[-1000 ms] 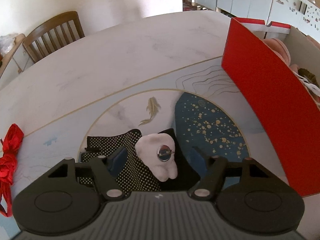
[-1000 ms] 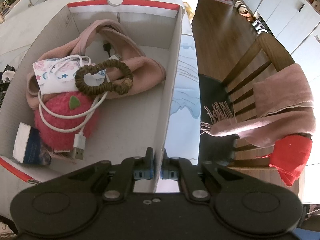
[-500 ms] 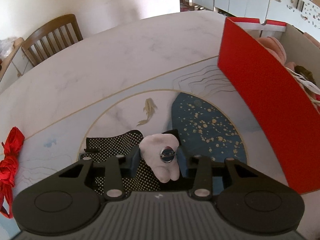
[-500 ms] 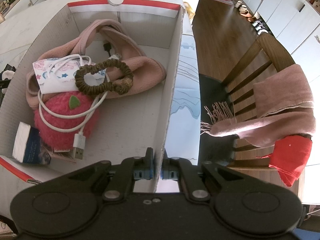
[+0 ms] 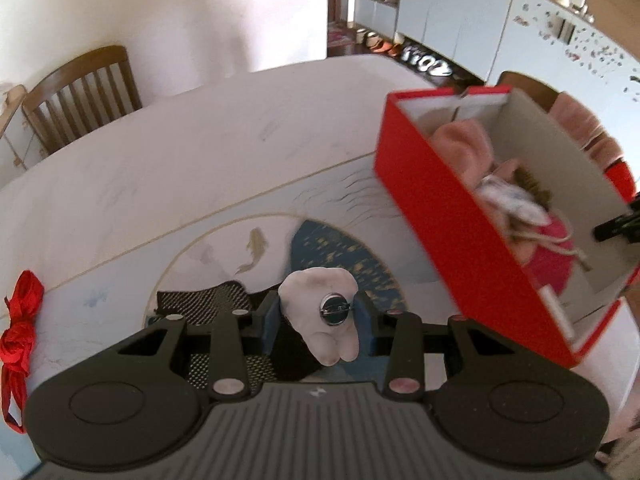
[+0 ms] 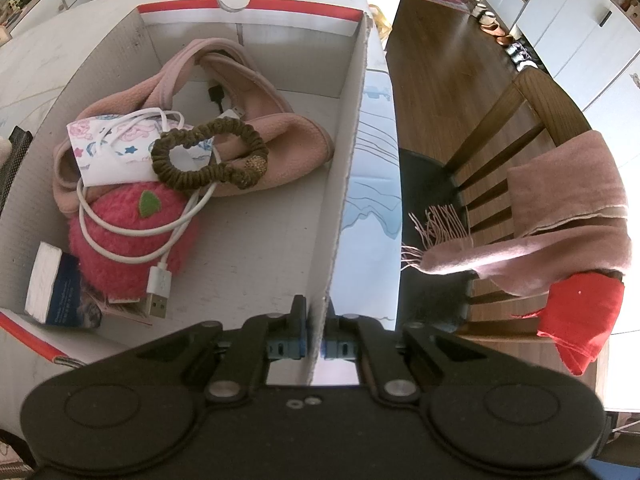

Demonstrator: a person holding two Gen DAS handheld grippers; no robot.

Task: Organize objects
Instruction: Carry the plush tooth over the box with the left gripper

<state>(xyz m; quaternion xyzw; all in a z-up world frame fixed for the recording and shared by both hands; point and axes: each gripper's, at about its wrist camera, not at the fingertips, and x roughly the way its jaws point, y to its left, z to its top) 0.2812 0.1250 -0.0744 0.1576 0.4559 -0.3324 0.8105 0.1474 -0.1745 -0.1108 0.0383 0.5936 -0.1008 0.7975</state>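
Observation:
My left gripper (image 5: 316, 316) is shut on a white plush tooth brooch (image 5: 320, 292) with a round metal pin back, held above the table. A black dotted cloth (image 5: 208, 304) lies under it. The red cardboard box (image 5: 448, 236) stands to the right, open at the top. My right gripper (image 6: 316, 340) is shut on the box's right wall (image 6: 344, 184). Inside the box lie a pink cloth (image 6: 256, 92), a white USB cable (image 6: 160, 276), a brown scrunchie (image 6: 208, 156), a pink fuzzy strawberry (image 6: 124, 248) and a small book (image 6: 52, 288).
A red ribbon (image 5: 20, 332) lies at the table's left edge. A wooden chair (image 5: 80, 96) stands behind the table. Another chair (image 6: 520, 152) to the right of the box carries a pink scarf (image 6: 560, 216) and a red cloth (image 6: 580, 320).
My left gripper closed on the tooth brooch and lifted it off the black cloth, moving up and toward the box. The right gripper kept its hold on the box wall.

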